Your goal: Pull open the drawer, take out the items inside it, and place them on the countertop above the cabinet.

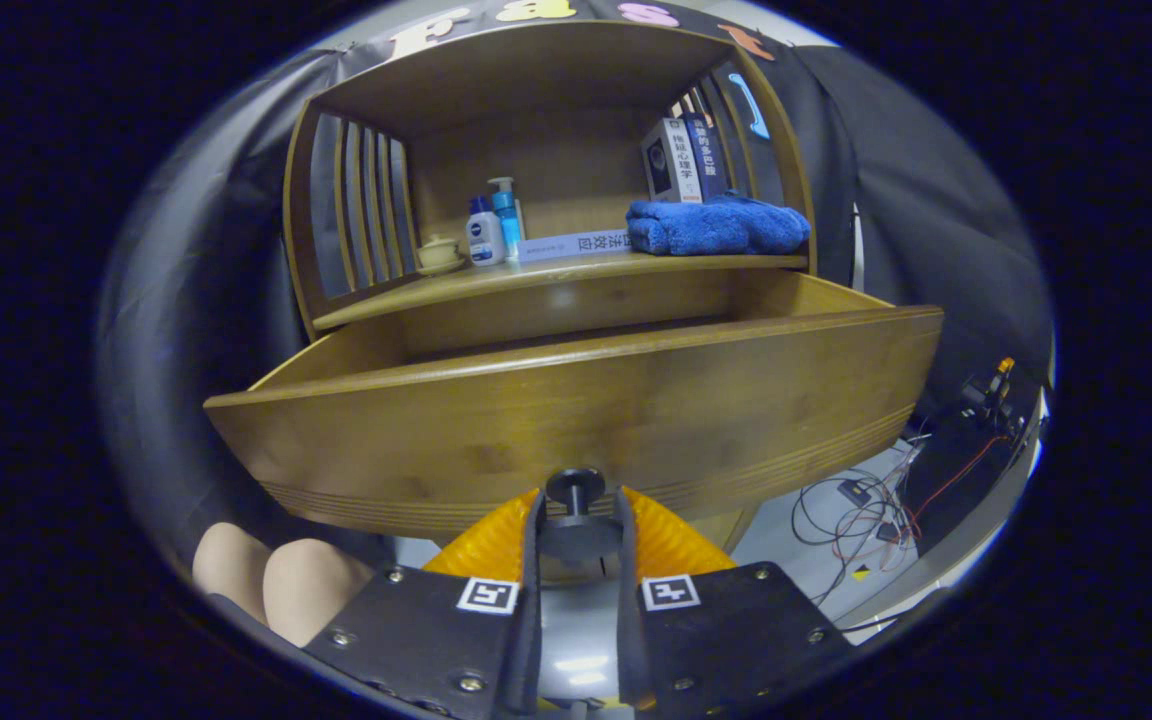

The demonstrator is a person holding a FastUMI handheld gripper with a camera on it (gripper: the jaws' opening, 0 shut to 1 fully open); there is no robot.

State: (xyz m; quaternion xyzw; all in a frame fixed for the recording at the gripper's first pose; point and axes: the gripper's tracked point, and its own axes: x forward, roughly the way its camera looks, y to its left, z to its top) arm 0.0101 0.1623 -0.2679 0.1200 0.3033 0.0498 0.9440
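Leftmost on the countertop [496, 285], a small jar [439, 252] and two bottles [496, 228] are seen, then a flat book [571, 246] and a blue towel [716, 225]. Below, the drawer [576, 420] is drawn well out; its contents are hidden by the front panel. The gripper [576, 520] is closed on the knob [576, 487], apparently for pulling. Cables [866, 505] are strewn on the floor at right.

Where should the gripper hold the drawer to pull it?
By the small round knob on the drawer front, coming straight from the front. It sticks out on a thin stem, and the gripper fingers already sit on either side of it.
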